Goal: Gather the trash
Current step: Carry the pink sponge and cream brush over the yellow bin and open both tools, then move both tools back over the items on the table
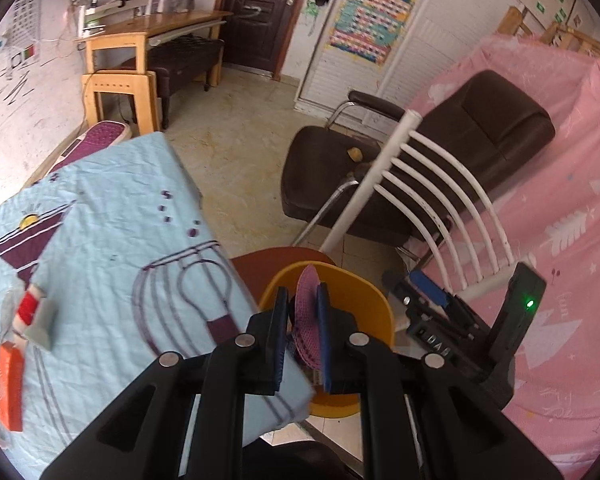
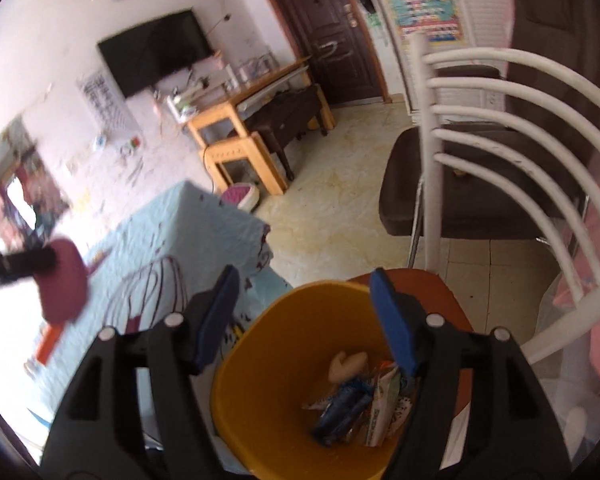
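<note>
Your left gripper point(image 1: 303, 300) clamps a pink mesh pad point(image 1: 306, 316) over the yellow bin point(image 2: 260, 380); your right gripper point(image 2: 304, 312), jaws apart and empty, hangs above wrappers point(image 2: 356, 408) at the bin's five o'clock.

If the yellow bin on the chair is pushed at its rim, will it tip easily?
Probably yes. The yellow bin looks like thin plastic and holds only a few wrappers, so it seems light. It stands on a chair seat near the edge, so it might slide off.

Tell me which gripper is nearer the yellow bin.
Right. The right gripper hangs open directly over the yellow bin; the left gripper, clamping a pink piece, approaches from the table side.
</note>
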A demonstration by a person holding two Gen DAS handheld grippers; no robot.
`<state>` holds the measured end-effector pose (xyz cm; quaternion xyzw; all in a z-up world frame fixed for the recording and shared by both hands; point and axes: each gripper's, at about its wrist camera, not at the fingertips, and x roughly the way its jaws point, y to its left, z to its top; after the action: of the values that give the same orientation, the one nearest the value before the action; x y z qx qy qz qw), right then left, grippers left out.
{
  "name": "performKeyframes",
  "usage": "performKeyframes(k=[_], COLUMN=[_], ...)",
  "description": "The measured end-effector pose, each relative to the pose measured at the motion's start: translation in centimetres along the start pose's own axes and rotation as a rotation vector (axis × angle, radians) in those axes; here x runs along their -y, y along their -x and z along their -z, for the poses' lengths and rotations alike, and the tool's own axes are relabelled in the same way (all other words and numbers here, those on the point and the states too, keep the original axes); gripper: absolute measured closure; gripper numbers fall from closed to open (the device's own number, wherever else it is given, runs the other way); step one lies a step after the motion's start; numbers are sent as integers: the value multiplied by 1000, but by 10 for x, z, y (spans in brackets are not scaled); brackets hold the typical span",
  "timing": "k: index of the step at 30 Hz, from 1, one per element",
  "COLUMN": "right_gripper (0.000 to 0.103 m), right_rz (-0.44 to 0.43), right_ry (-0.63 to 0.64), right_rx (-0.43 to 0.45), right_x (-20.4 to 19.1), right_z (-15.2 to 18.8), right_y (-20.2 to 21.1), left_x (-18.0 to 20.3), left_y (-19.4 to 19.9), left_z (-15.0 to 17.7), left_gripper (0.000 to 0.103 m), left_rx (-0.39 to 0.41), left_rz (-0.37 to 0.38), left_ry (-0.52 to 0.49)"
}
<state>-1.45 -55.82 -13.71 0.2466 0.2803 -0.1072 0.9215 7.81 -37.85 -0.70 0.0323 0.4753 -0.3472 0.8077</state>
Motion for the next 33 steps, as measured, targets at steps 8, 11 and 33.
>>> performKeyframes(k=[8,11,33], right_gripper=[30,29,8], right_rz=[-1,-15,-91], right_ry=[-103,-121,43], right_rx=[84,90,54], right_x=[36,37,-51], right_z=[-14,-17,-4], right_y=[31,33,22], left_x=[24,28,-91], left_y=[-59,-67,57], left_z=[-3,4,21], left_gripper=[91,74,20], left_rx=[-141,-151,191], left_rz=[103,100,-250], left_ry=[6,-10,128])
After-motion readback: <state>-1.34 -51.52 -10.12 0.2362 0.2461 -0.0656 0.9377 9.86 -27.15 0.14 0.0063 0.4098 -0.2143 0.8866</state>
